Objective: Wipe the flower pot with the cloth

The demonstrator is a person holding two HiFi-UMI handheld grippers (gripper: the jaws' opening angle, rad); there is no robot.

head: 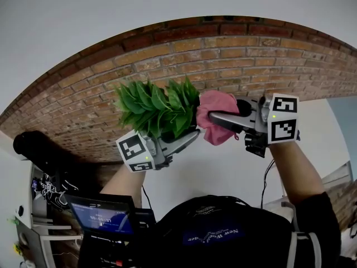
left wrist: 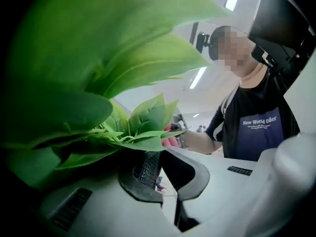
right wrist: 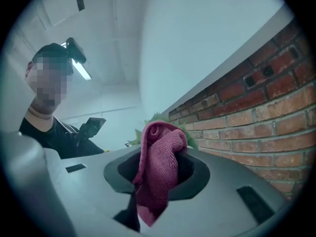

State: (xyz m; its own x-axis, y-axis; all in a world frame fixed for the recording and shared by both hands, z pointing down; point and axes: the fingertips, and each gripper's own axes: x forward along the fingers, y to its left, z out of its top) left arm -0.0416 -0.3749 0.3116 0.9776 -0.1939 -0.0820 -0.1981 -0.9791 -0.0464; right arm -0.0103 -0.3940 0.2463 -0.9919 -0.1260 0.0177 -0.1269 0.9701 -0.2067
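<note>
Right tongs (right wrist: 160, 174) are clamped on the pink cloth (right wrist: 158, 169), green leaves (right wrist: 153, 120) poking up behind, brick wall (right wrist: 256, 117) alongside.

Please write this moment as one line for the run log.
left gripper: jaws shut on green leafy plant | right gripper: jaws shut on pink woven cloth, cloth beside plant | flower pot: not visible

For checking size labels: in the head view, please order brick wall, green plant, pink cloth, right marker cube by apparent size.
brick wall
green plant
pink cloth and right marker cube: too alike to rank
</note>
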